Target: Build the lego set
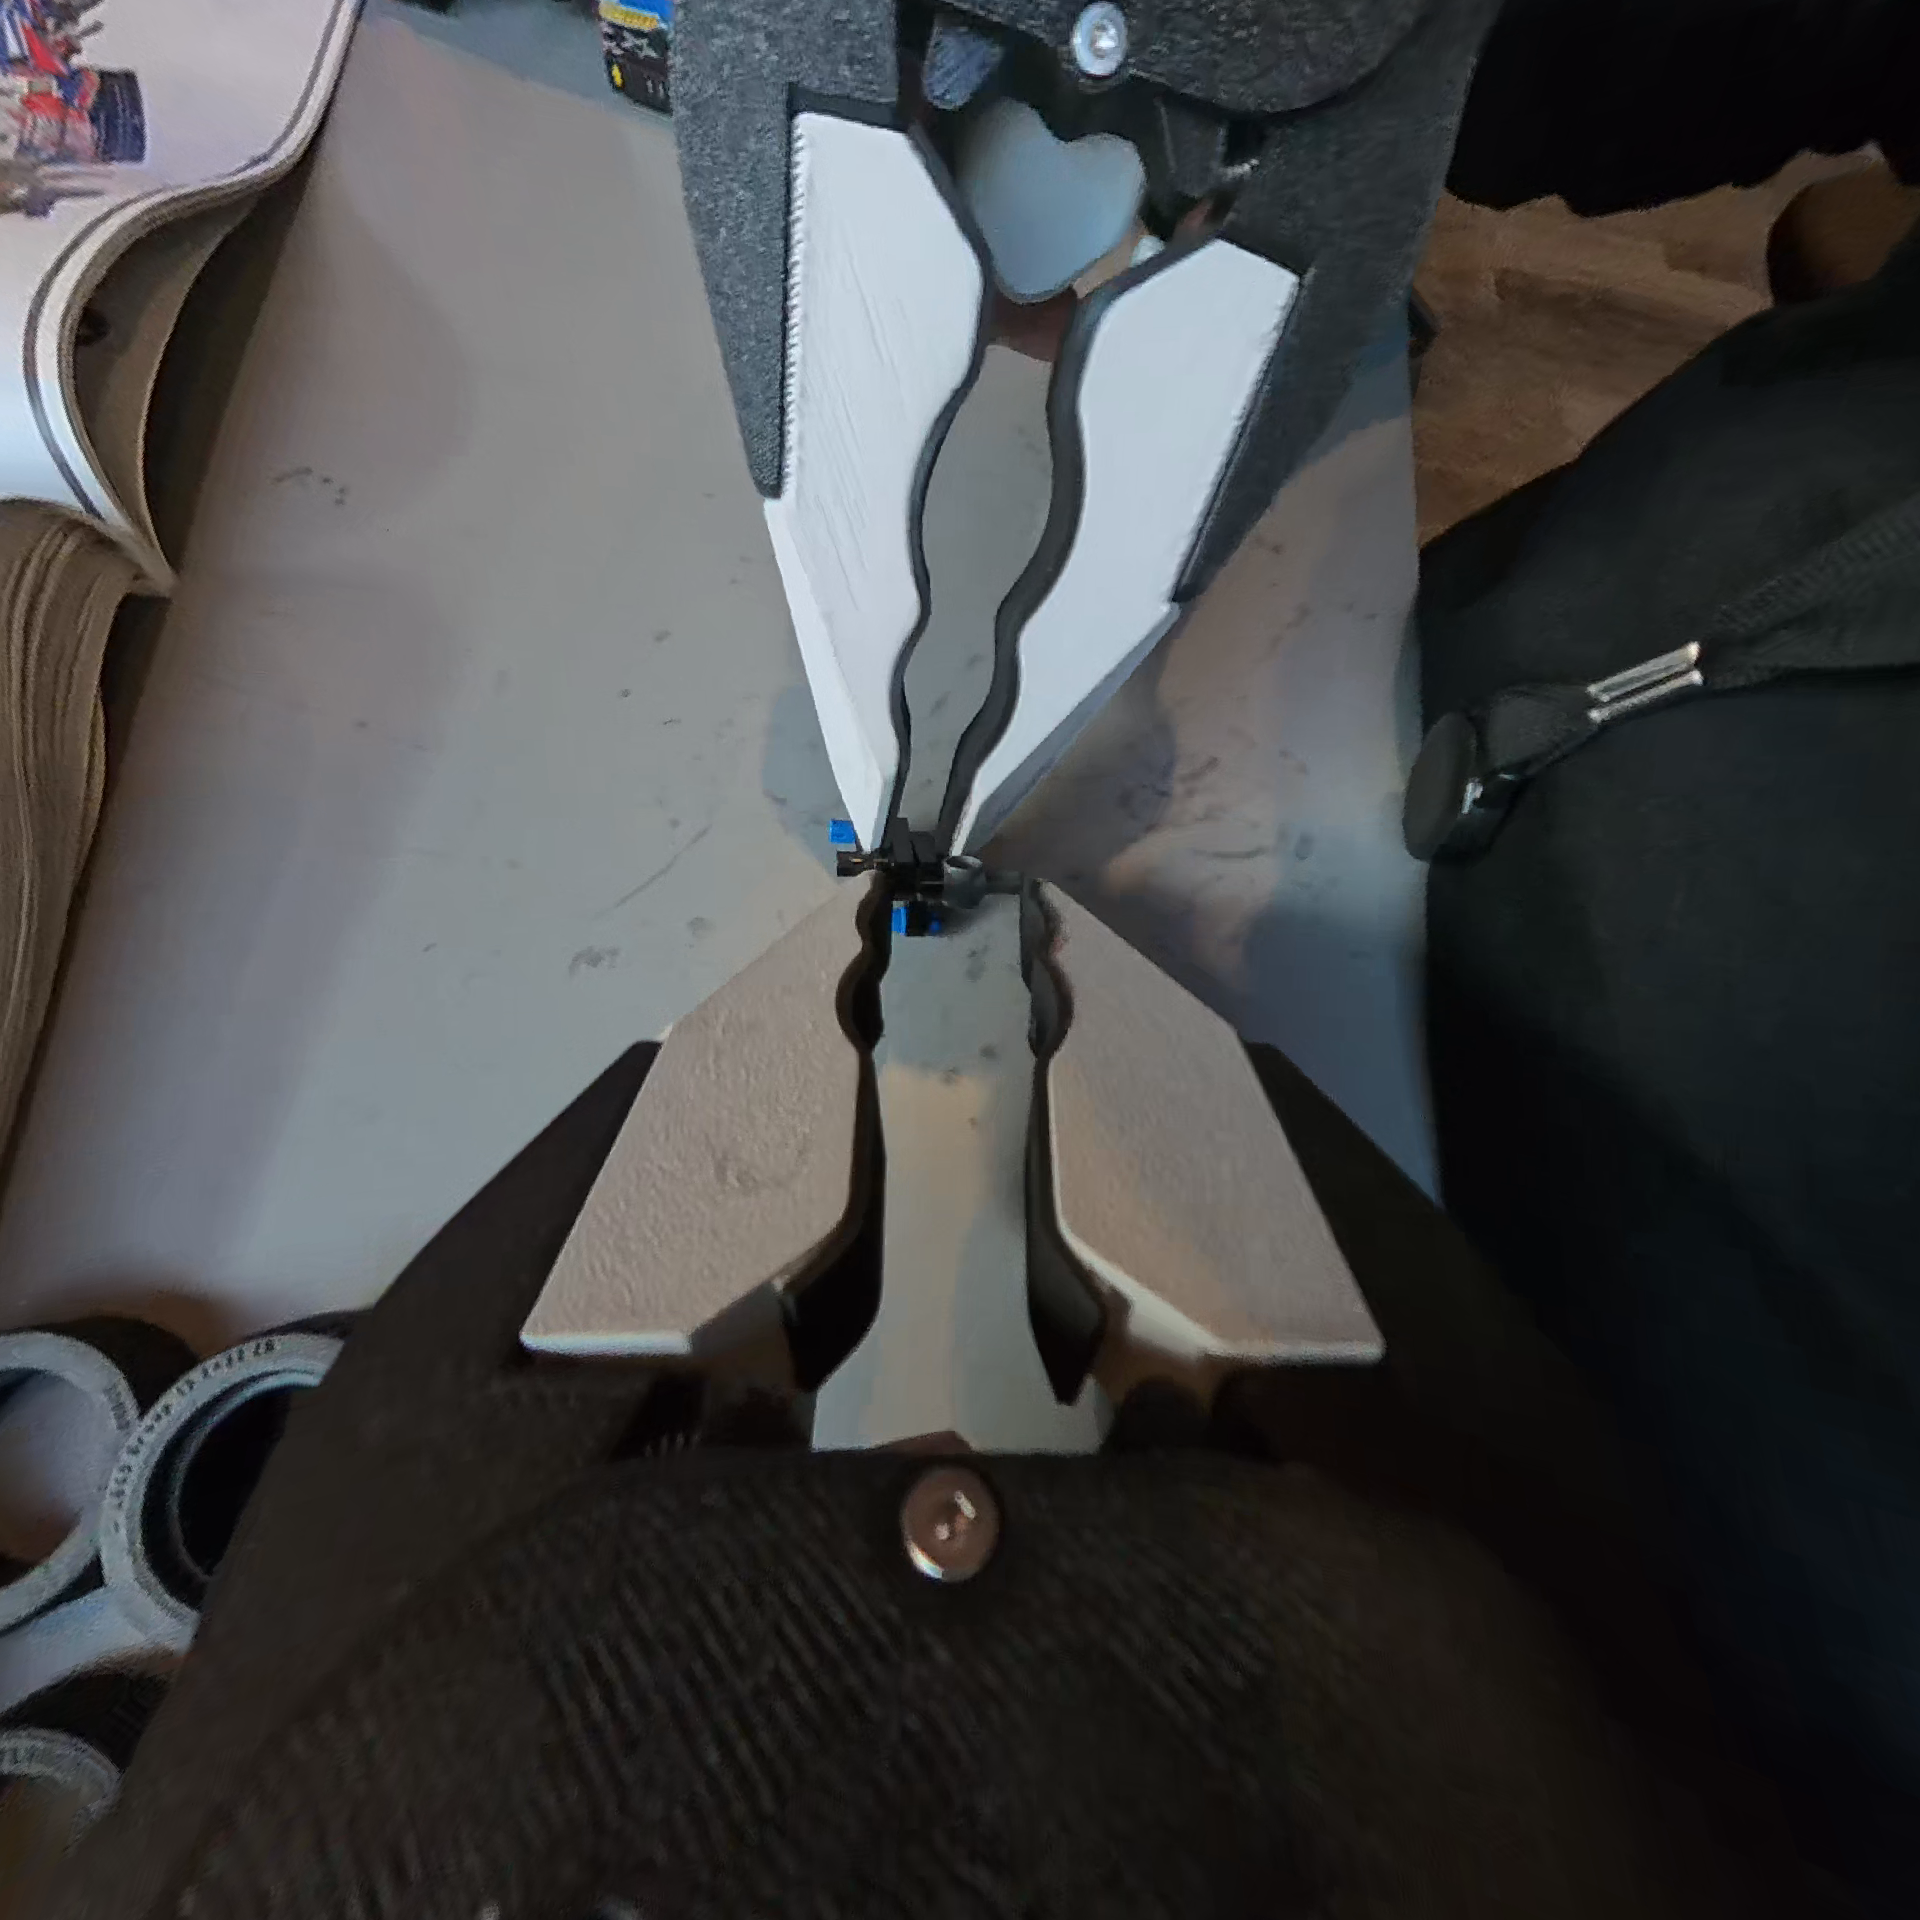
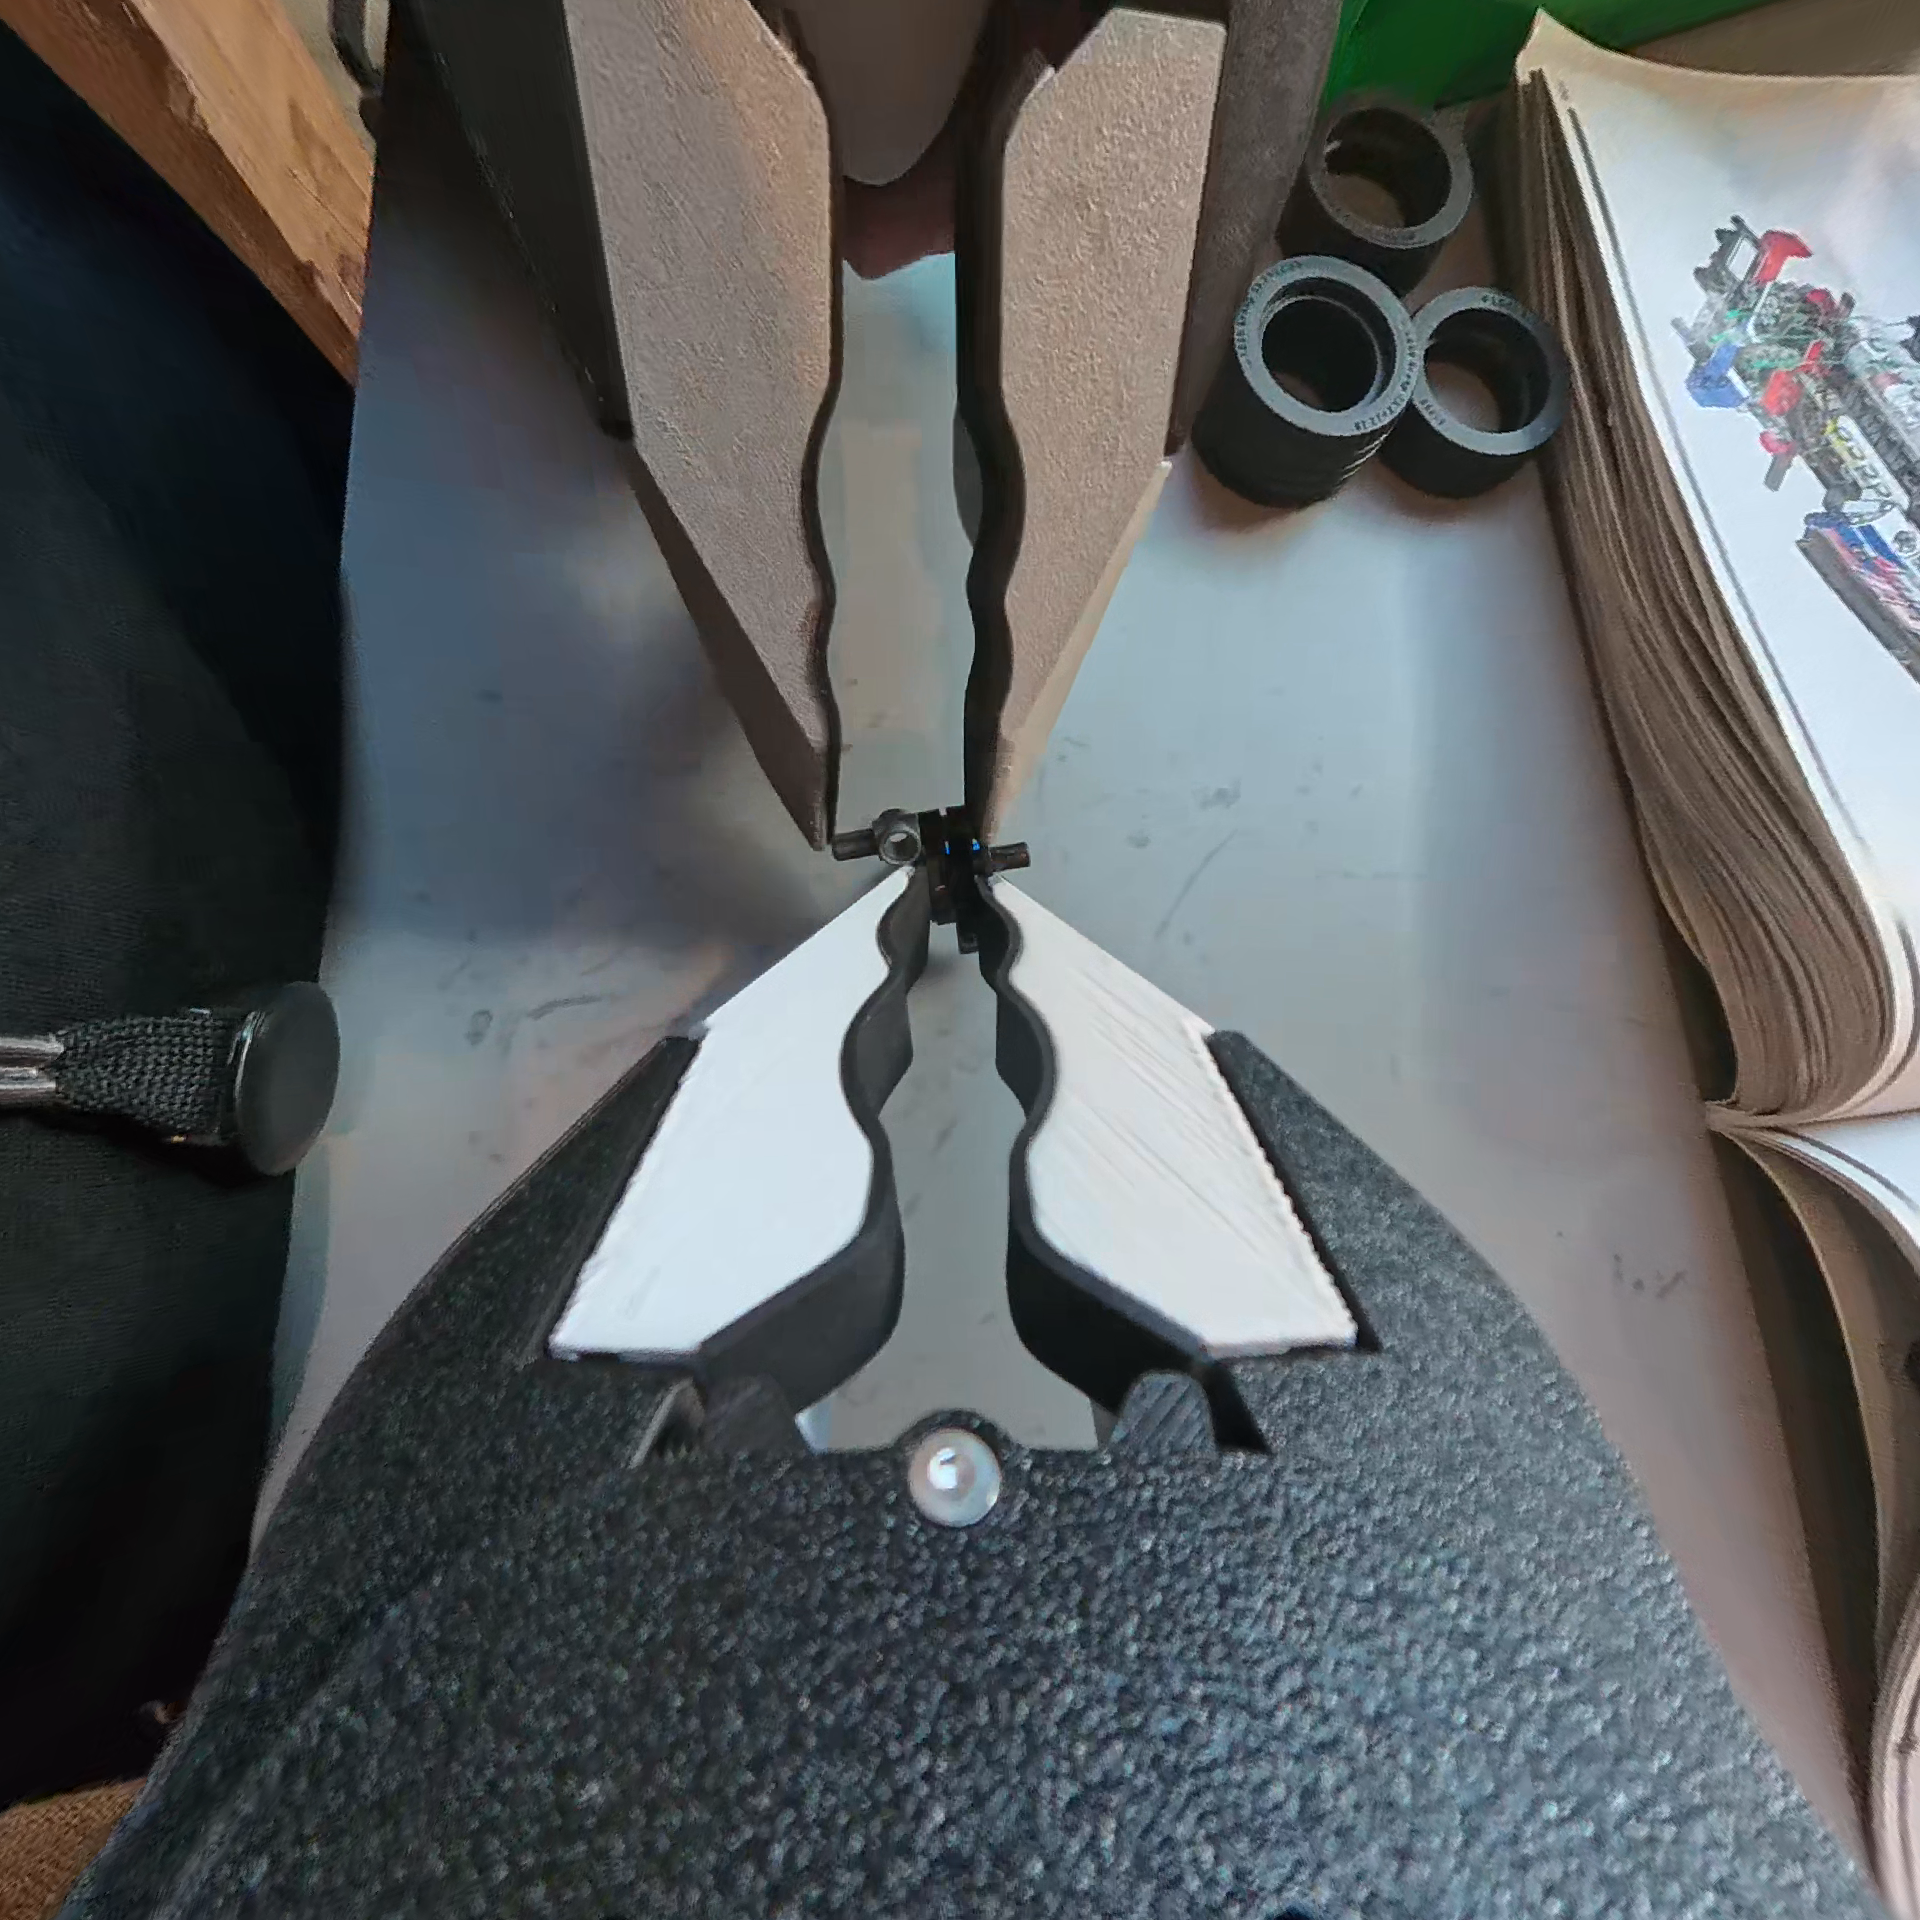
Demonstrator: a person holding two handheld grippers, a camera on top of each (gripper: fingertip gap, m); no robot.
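A small lego assembly [image 1: 920, 873], a thin black axle through a grey connector and black pieces with blue pins, hangs above the grey table [image 1: 468, 727]. My right gripper [image 2: 945, 894], with white fingers, is shut on its black middle piece [image 2: 940, 847]. It enters the left wrist view from the top [image 1: 920, 831]. My left gripper [image 1: 951, 904], with tan fingers, faces it tip to tip. Its jaws stand narrowly apart, one against the axle's end and one against the black piece. It also shows in the right wrist view [image 2: 904, 826].
Several black tyres [image 2: 1320, 384] stand on the table beside a thick open instruction book [image 2: 1766, 520]; both show in the left wrist view, tyres [image 1: 197, 1455] and book [image 1: 104, 208]. Black fabric with a strap [image 1: 1662, 935] lies along one table edge. A wooden edge [image 2: 208, 135] is beyond. Only a small space, under 4 cm, lies between the two pairs of fingers.
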